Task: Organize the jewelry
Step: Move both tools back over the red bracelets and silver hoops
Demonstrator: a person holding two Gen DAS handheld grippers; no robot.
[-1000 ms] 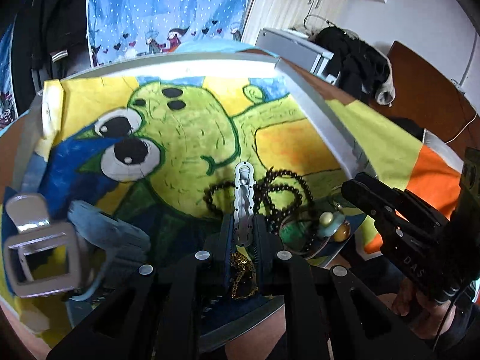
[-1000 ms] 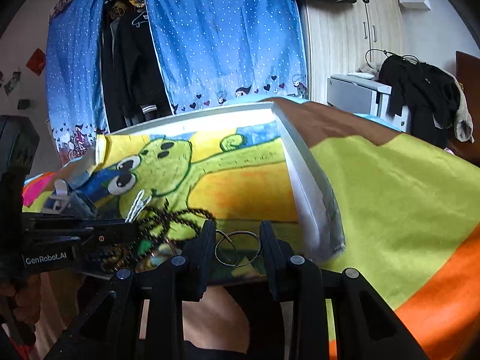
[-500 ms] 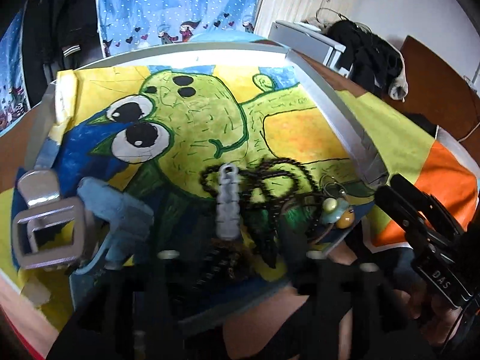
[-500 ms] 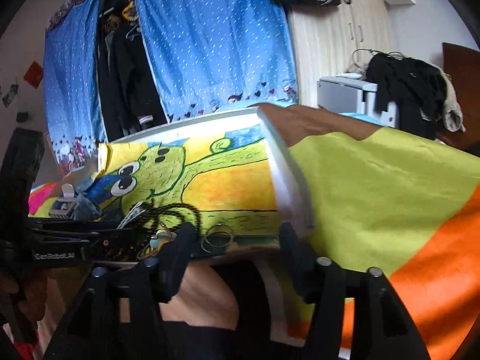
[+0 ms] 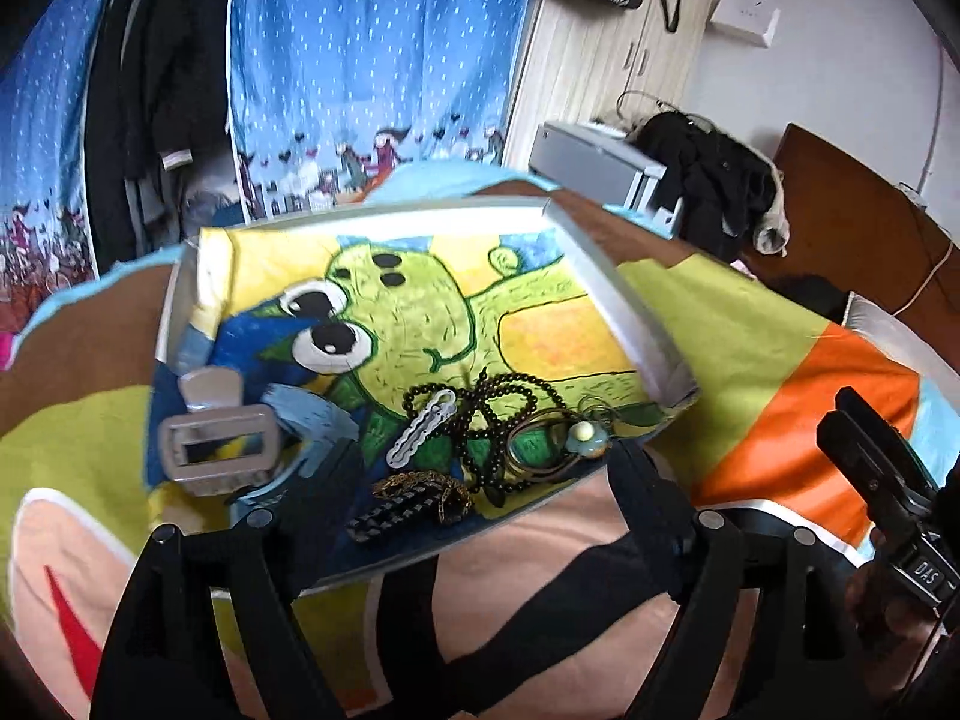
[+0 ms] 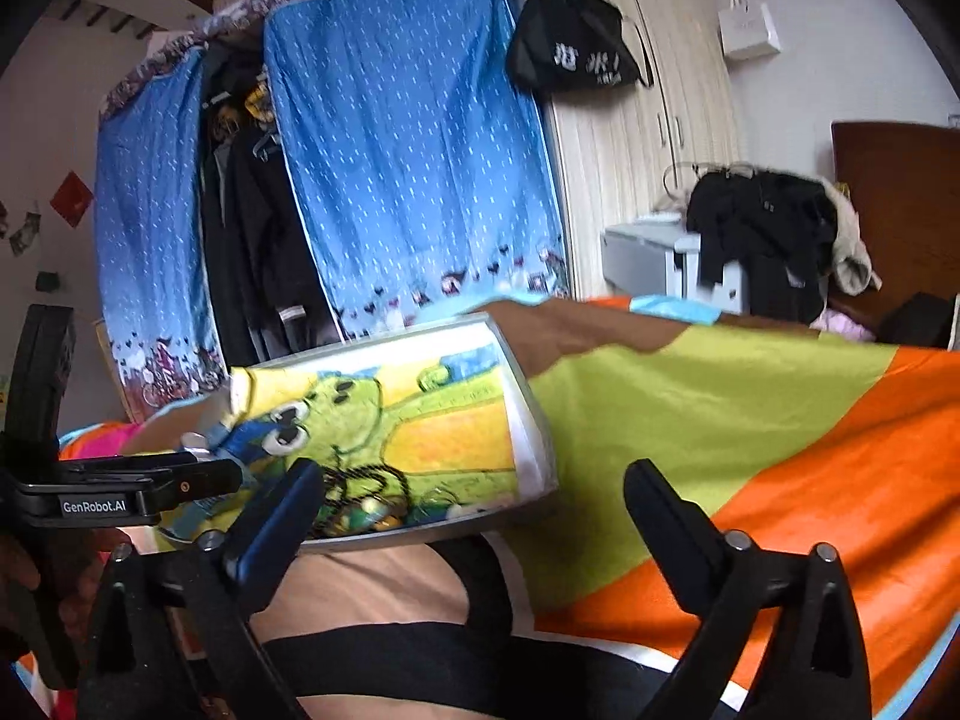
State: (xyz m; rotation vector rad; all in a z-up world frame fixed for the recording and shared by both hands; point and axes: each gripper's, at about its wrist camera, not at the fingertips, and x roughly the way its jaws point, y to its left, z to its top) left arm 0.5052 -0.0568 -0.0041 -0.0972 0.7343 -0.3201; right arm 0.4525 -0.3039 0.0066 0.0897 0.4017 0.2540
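A grey-rimmed tray (image 5: pixel 630 312) with a green cartoon painted on its floor lies on the bedcover. At its near end are a silver wavy hair clip (image 5: pixel 420 429), a black bead necklace (image 5: pixel 510 402), a gold chain (image 5: pixel 423 486), a dark patterned clip (image 5: pixel 387 519), a pale bead pendant (image 5: pixel 585 435), and a grey claw clip (image 5: pixel 219 447) beside a blue one (image 5: pixel 312 417). My left gripper (image 5: pixel 486 492) is open wide just short of the tray, holding nothing. My right gripper (image 6: pixel 477 504) is open wide before the tray (image 6: pixel 534 438), also holding nothing.
The bedcover (image 5: pixel 738 348) is green and orange around the tray. A blue dotted curtain (image 6: pixel 408 168) and hanging dark clothes (image 6: pixel 252 210) stand behind. A grey cabinet (image 5: pixel 594 165) with black clothing (image 5: pixel 714 180) and a wooden headboard (image 5: pixel 852 228) are at the right.
Both grippers have pulled back from the tray and opened wide. The left let go of the silver hair clip, which now lies in the tray.
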